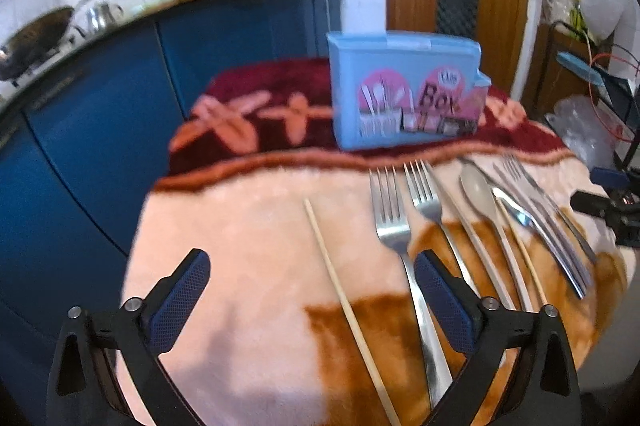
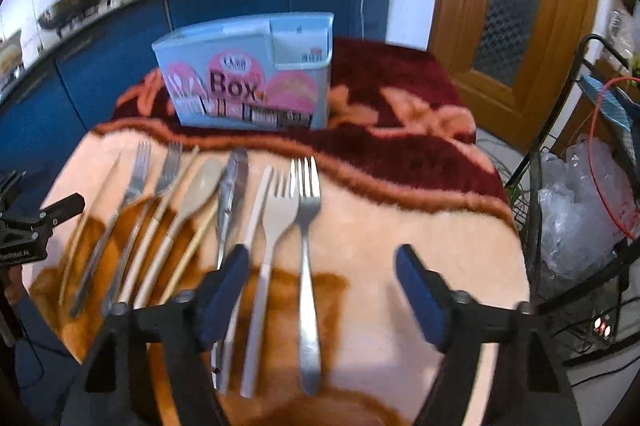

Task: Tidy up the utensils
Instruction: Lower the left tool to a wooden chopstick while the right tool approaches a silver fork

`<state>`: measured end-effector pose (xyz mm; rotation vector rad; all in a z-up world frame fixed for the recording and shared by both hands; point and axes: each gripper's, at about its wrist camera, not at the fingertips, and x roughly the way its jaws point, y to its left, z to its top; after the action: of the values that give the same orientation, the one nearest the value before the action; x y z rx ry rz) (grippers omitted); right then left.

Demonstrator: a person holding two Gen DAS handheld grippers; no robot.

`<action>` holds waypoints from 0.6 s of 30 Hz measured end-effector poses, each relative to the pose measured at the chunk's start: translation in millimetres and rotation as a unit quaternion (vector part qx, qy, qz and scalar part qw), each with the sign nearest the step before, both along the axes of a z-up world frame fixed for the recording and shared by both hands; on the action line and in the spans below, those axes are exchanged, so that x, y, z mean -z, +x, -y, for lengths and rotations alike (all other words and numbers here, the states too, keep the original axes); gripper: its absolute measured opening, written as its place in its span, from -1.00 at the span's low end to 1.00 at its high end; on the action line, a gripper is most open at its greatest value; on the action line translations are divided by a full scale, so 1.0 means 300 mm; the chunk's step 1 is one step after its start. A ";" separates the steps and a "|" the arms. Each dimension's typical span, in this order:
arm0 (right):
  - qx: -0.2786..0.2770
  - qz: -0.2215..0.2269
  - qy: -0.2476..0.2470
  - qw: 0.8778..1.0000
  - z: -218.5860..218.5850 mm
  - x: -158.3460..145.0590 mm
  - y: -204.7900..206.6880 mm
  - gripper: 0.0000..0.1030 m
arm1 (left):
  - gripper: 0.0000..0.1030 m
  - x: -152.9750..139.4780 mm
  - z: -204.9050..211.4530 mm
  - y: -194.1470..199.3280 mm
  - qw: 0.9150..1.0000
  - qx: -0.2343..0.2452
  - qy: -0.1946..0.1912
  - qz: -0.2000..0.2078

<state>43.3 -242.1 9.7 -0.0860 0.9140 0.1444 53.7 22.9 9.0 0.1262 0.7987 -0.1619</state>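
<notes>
Right wrist view: cutlery lies fanned in a row before the blue utensil box (image 2: 248,74), handles nearest for easy pickup, while the right hand-held gripper (image 2: 320,266) hangs released over a steel fork (image 2: 308,266), and the left hand-held gripper (image 1: 312,278) gapes empty over a chopstick (image 1: 344,302).

Light blue box (image 2: 244,74) with pink label, maroon-and-peach flowered blanket (image 2: 400,154)

right gripper (image 2: 322,292) open at bottom, empty, steel fork (image 2: 307,258) between fingers, utensil row left on blanket (image 2: 420,226), blue utensil box (image 2: 248,70) upper centre
</notes>
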 end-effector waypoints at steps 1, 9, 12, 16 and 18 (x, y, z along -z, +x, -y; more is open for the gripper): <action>-0.004 -0.011 -0.010 1.000 -0.003 0.005 0.010 0.22 | 0.80 0.014 0.005 0.012 1.000 0.005 0.001 -0.020; -0.045 -0.100 -0.042 0.993 -0.033 0.049 0.084 -0.29 | 0.04 0.081 0.043 0.085 0.992 0.033 -0.004 -0.124; -0.050 -0.127 -0.048 0.990 -0.042 0.066 0.121 -0.39 | 0.04 0.088 0.053 0.110 0.988 0.039 0.003 -0.151; -0.053 -0.152 -0.048 0.986 -0.051 0.082 0.168 -0.45 | 0.04 0.085 0.059 0.152 0.980 0.039 0.005 -0.196; -0.056 -0.163 -0.045 0.984 -0.052 0.089 0.190 -0.48 | 0.02 0.086 0.066 0.169 0.977 0.038 0.005 -0.211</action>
<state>100.3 -226.5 -17.1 -0.2028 1.2439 0.2266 104.3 3.1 -16.9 0.1345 1.2191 -0.2615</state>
